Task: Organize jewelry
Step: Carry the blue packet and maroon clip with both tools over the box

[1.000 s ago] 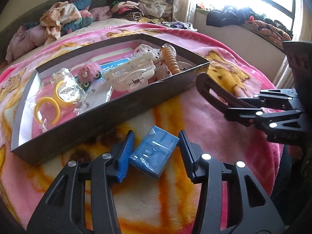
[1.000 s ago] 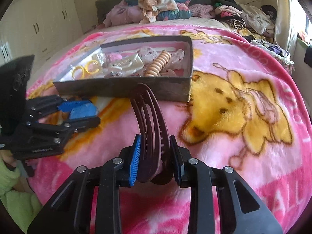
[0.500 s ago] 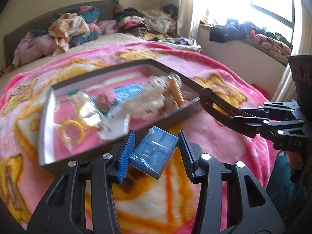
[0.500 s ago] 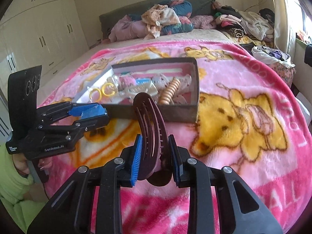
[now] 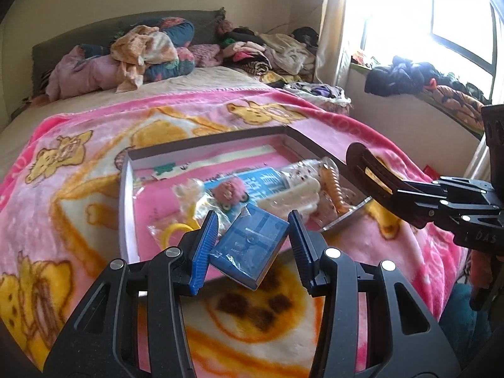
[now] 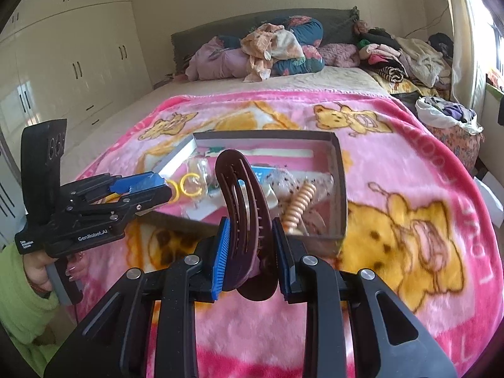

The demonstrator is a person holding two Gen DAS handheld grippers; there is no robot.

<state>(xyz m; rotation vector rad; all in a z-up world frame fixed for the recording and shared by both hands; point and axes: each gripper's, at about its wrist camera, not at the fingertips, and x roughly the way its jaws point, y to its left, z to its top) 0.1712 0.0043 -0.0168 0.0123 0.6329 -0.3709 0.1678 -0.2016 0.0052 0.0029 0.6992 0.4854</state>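
Note:
My left gripper is shut on a small blue box and holds it in the air just before the near wall of a shallow dark tray on the bed. My right gripper is shut on a dark brown hair clip, held upright above the blanket in front of the tray. The clip also shows at the right of the left wrist view. The tray holds yellow rings, a pink fuzzy piece, a white clip and a tan spiral clip.
The tray lies on a pink cartoon blanket. Clothes are piled at the headboard and along the window sill. White wardrobes stand to the left. The left gripper shows in the right wrist view.
Both grippers have risen and pulled back with their loads. The tray now lies lower and further off in both views.

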